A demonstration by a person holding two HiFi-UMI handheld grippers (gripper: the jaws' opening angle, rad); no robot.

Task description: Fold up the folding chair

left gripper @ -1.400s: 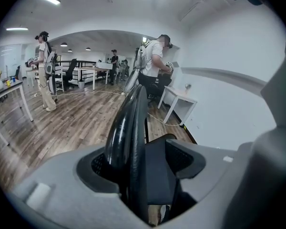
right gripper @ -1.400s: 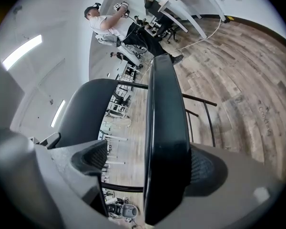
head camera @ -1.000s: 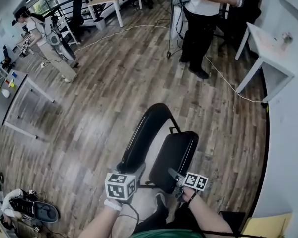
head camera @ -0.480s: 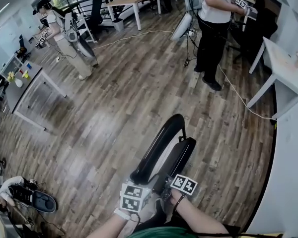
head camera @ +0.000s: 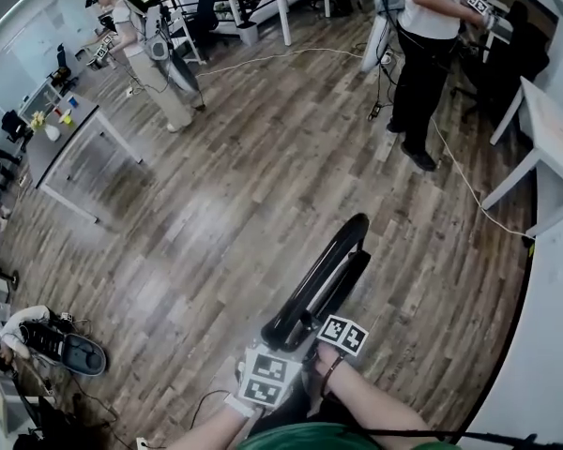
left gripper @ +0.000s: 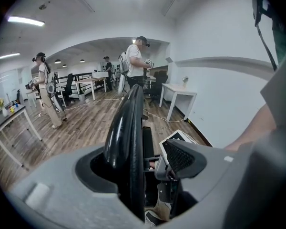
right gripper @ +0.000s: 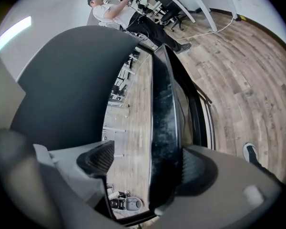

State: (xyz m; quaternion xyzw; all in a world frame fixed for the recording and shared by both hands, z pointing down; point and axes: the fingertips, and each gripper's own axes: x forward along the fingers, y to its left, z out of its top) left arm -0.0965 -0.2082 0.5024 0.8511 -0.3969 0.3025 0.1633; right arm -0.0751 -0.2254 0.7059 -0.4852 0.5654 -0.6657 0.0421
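The folding chair (head camera: pixel 321 275), nearly flat, reaches into both tools. The left tool (left gripper: pixel 138 163) gapes wide, with the backrest (left gripper: pixel 126 123) between its jaws. The right tool (right gripper: pixel 148 168) is closing around the seat (right gripper: pixel 166 113) edge, one pad touching.

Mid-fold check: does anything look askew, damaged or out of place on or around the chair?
Nothing stands out. The folding chair has its seat and back nearly flat together, with no damage that shows. The only loose thing is a white cable trailing across the wood floor beyond it, well clear of the chair.
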